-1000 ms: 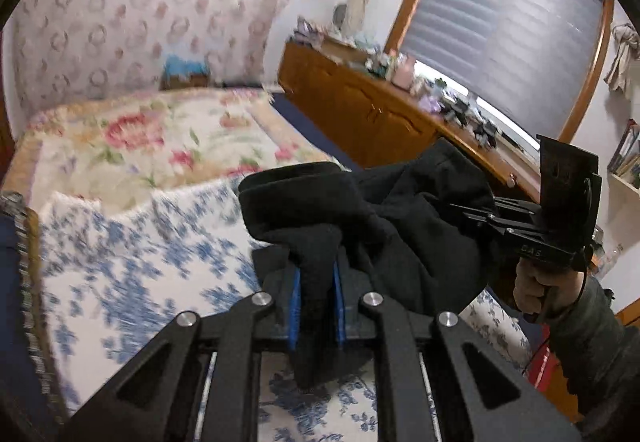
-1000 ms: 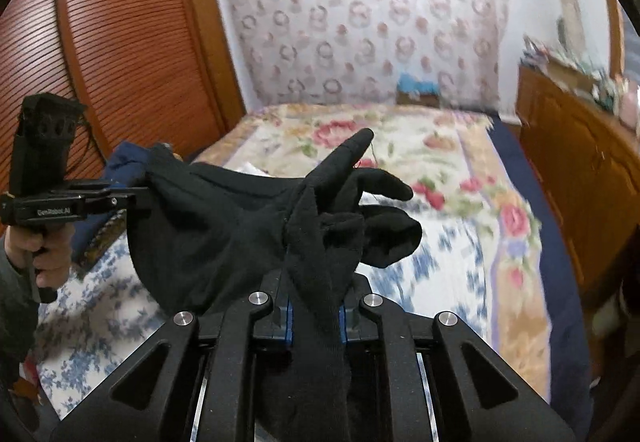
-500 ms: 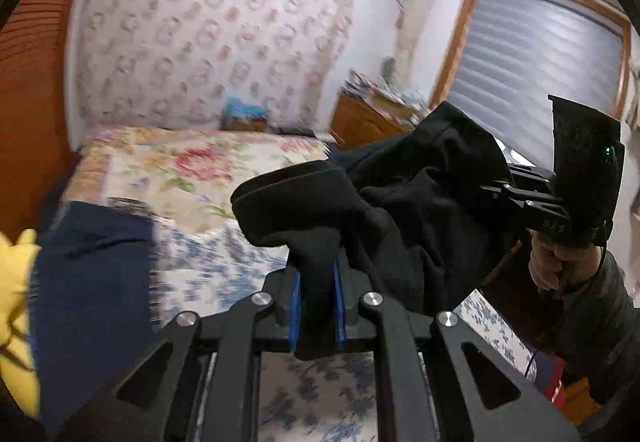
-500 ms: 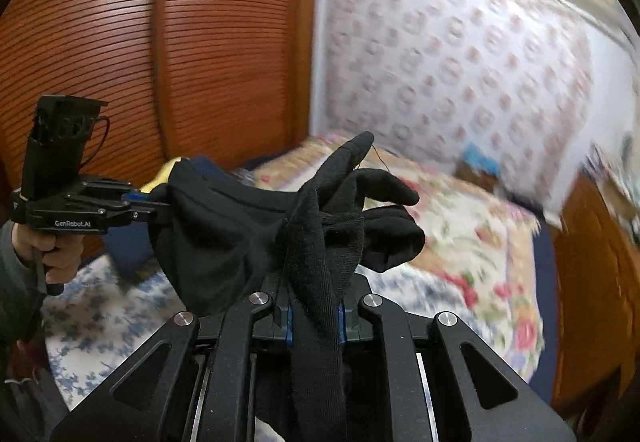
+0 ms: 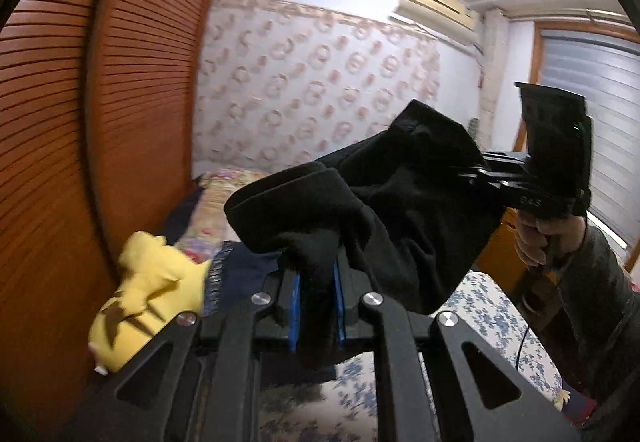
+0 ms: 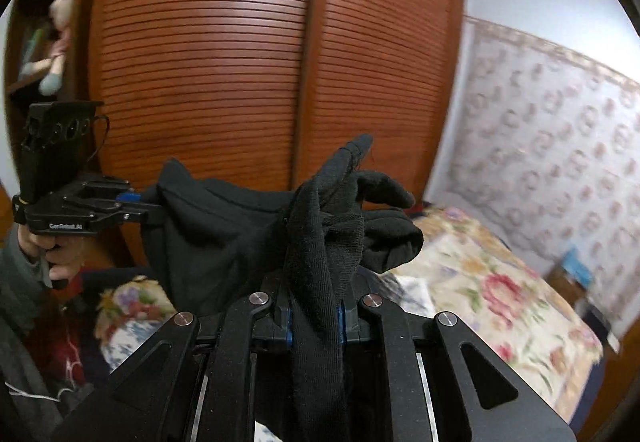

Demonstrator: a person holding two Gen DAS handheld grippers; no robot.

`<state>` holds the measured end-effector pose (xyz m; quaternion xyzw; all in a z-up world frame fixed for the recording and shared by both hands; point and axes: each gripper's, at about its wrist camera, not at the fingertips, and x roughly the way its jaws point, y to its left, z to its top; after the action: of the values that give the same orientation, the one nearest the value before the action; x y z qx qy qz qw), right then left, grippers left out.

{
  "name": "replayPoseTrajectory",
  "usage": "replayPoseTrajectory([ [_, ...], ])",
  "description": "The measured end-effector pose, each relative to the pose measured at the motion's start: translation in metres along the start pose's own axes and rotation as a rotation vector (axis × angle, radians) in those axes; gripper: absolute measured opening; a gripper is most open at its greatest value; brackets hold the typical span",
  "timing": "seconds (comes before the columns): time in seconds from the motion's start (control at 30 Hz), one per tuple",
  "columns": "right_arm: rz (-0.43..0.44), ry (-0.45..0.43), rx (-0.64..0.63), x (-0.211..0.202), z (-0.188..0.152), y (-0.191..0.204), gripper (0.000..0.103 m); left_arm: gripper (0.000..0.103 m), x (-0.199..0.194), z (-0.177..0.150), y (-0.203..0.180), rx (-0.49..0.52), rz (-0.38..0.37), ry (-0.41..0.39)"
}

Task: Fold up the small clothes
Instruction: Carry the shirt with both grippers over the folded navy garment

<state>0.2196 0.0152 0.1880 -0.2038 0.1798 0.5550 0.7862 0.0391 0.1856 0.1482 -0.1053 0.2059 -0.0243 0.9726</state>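
Holding: you have one black knit glove (image 6: pixel 320 226) of soft fleece-like cloth pinched in both grippers, raised in the air above the floral-quilted bed (image 6: pixel 500 294)
Left gripper (image 5: pixel 316 306): jaws narrow, clamped on the cuff end; blue pads bite a doubled fold of cloth
Right gripper (image 6: pixel 314 316): jaws narrow, clamped near the palm; the glove fingers splay forward past the tips
Handling: judge it light, limp and non-fragile; it sags between the two holds and will not keep a crease unaided
Grip points: take the cuff hem and the fingertip end, not the loose middle
Slip risk: low; the knit seats well against the pads
Nearby: yellow plush toy (image 5: pixel 148 298) on the bed beside the slatted wooden wardrobe doors (image 6: pixel 248 54)
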Motion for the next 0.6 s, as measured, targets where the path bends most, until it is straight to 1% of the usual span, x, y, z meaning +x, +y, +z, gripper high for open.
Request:
replayPoseTrajectory([
  [0.03, 0.027, 0.018, -0.011, 0.012, 0.003, 0.0, 0.012, 0.011, -0.001, -0.005, 0.006, -0.007, 0.008, 0.002],
  [0.1, 0.041, 0.057, -0.016, 0.04, 0.005, -0.004, 0.012, 0.011, 0.003, -0.016, 0.02, -0.029, 0.033, 0.021],
  [0.13, 0.048, 0.086, -0.022, 0.056, 0.005, -0.008, 0.012, 0.011, 0.011, -0.022, 0.026, -0.041, 0.043, 0.035],
  [0.2, 0.041, 0.145, -0.039, 0.091, 0.0, -0.014, 0.012, 0.011, 0.039, -0.038, 0.045, -0.09, 0.064, 0.09],
  [0.27, 0.022, 0.202, -0.046, 0.128, -0.008, -0.025, 0.012, 0.011, 0.068, -0.054, 0.056, -0.108, 0.082, 0.143],
  [0.37, 0.005, 0.257, -0.07, 0.172, -0.019, -0.038, 0.012, 0.011, 0.115, -0.078, 0.07, -0.144, 0.098, 0.232],
  [0.43, -0.001, 0.28, -0.083, 0.195, -0.023, -0.046, 0.012, 0.011, 0.138, -0.088, 0.074, -0.16, 0.108, 0.267],
  [0.5, 0.001, 0.293, -0.09, 0.211, -0.026, -0.057, 0.012, 0.011, 0.149, -0.092, 0.08, -0.17, 0.12, 0.272],
  [0.6, -0.019, 0.285, -0.059, 0.231, -0.029, -0.08, 0.013, 0.011, 0.154, -0.092, 0.076, -0.18, 0.122, 0.275],
])
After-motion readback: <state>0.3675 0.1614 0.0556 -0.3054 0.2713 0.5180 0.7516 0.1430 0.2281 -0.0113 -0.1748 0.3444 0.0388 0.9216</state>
